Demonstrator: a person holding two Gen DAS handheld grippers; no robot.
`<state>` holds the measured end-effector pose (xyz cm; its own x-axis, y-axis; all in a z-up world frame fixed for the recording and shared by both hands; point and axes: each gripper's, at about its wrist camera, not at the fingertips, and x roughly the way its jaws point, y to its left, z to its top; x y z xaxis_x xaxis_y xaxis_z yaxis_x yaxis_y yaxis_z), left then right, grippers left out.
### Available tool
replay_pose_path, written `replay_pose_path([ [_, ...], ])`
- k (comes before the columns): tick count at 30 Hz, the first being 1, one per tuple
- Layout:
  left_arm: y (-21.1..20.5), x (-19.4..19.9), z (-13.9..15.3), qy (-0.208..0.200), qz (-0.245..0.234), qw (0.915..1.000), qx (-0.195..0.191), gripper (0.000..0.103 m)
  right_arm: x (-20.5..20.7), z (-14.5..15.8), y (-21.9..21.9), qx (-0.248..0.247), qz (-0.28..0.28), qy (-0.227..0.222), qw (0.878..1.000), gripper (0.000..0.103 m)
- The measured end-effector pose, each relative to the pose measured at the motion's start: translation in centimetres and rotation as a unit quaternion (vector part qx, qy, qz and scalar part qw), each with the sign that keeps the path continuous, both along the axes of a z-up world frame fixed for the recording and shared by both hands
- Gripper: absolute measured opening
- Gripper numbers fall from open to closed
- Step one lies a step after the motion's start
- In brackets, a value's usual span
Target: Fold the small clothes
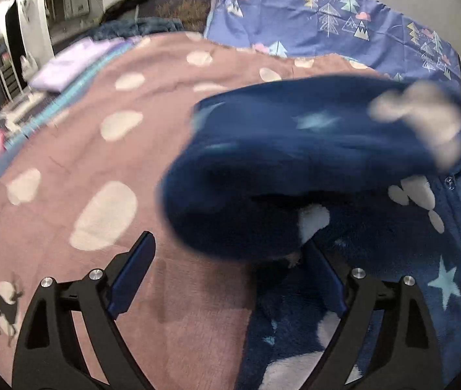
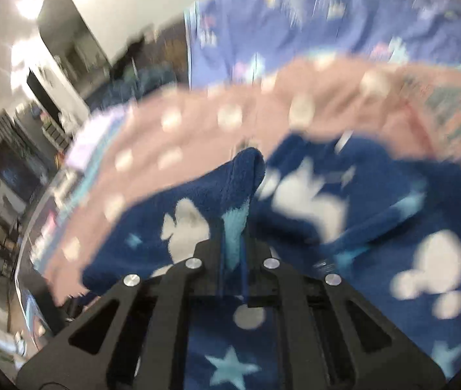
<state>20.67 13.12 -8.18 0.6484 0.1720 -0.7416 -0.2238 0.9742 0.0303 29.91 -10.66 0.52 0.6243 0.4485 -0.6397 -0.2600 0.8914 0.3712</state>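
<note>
A dark blue fleece garment [image 1: 409,260] with white shapes, pale stars and a row of buttons lies on the pink spotted blanket [image 1: 68,162]. A blurred part of it [image 1: 279,162] arches up above the rest. My left gripper [image 1: 230,247] is open just above the blanket at the garment's left edge. Its right finger [image 1: 324,276] rests against the fleece and its left finger [image 1: 133,273] is over bare blanket. In the right wrist view my right gripper [image 2: 234,224] is shut on a raised fold of the blue garment [image 2: 246,175], which sticks up past the fingertips.
A blue sheet printed with trees [image 1: 328,16] covers the far side of the bed. A folded lilac cloth [image 1: 68,65] lies at the far left of the blanket. Beyond the bed's left edge are room furniture and a doorway [image 2: 19,162].
</note>
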Motion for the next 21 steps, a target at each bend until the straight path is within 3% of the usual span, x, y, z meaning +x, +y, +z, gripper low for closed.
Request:
replay_pose_path([
  [4,-2.1,-1.5,1.4,-0.041,-0.033,0.9979,0.039,0.088,-4.0,3.2,-6.8,-0.063,-0.071,-0.074,0.993,0.008],
  [6,-3.3,-2.3,1.8,-0.051,-0.070,0.9953,0.044,0.088,-5.1,1.6,-9.6,-0.097,-0.096,-0.053,0.989,0.010],
  [8,-4.5,-2.9,1.7,-0.048,-0.097,0.9926,0.056,0.088,-5.3,-0.7,-11.9,-0.098,-0.104,-0.008,0.990,0.010],
  [10,-4.9,-3.1,1.6,-0.044,-0.103,0.9916,0.065,0.085,-5.7,-3.3,-14.5,-0.081,-0.130,0.031,0.988,0.010],
  [13,-4.4,-3.5,1.9,-0.038,-0.104,0.9927,0.048,0.079,-6.1,-5.6,-17.7,-0.030,-0.161,0.061,0.985,0.012],
  [16,-3.7,-4.3,2.6,-0.038,-0.111,0.9928,0.021,0.061,-6.3,-6.2,-19.2,0.019,-0.166,0.080,0.983,0.019],
  [18,-2.9,-4.7,3.4,-0.046,-0.113,0.9925,-0.009,0.042,-5.9,-5.8,-18.7,0.012,-0.156,0.071,0.985,0.026],
  [21,-1.7,-4.7,5.5,-0.080,-0.110,0.9885,-0.066,0.027,-5.5,-4.9,-16.7,-0.008,-0.133,0.046,0.990,0.037],
])
